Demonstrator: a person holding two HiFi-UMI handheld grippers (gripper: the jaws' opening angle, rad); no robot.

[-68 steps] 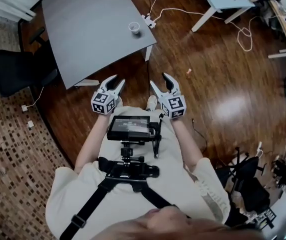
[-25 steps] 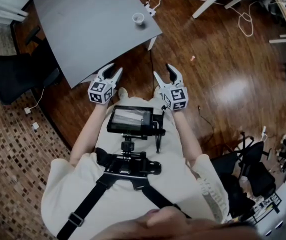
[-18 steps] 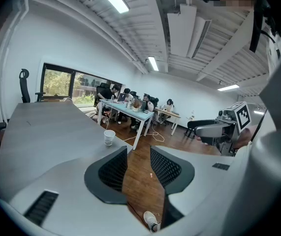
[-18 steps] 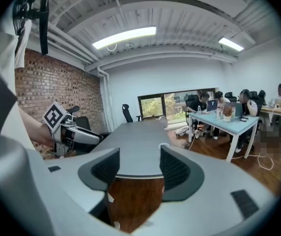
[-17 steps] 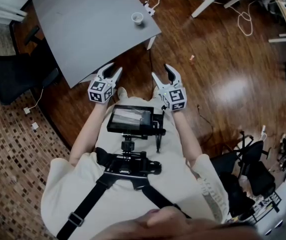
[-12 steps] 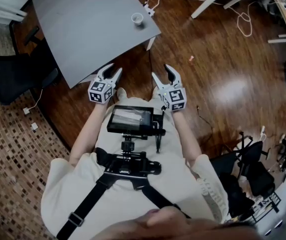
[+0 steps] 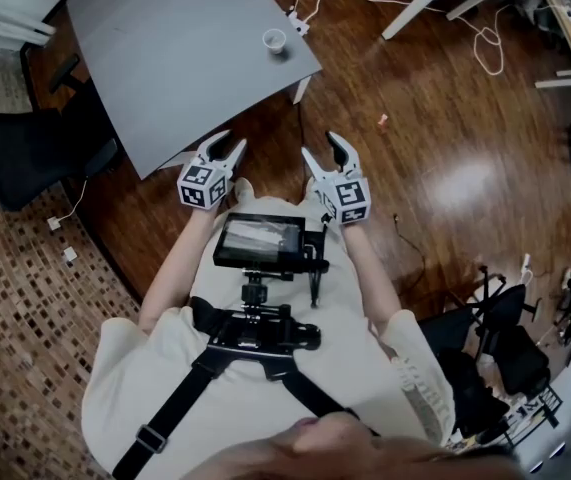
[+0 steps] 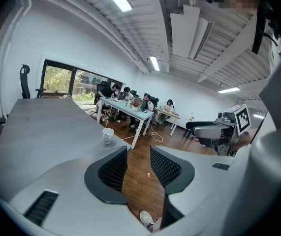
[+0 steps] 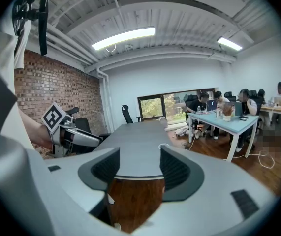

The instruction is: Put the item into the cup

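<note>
The item (image 7: 382,121), a small pale orange bit, lies on the wooden floor (image 7: 445,108) in the head view. It is to the right of the grey table (image 7: 165,58) and well apart from the white cup (image 7: 275,41), which stands upright near the table's right-hand corner. The left gripper (image 7: 227,145) and the right gripper (image 7: 320,148) are held side by side before the person's body, short of the table, both released and empty. In the left gripper view its jaws stand apart, with only floor and the far-off item between them, and the cup is on the table to their left. In the right gripper view its jaws are likewise parted and empty, with the table's edge beyond them.
</note>
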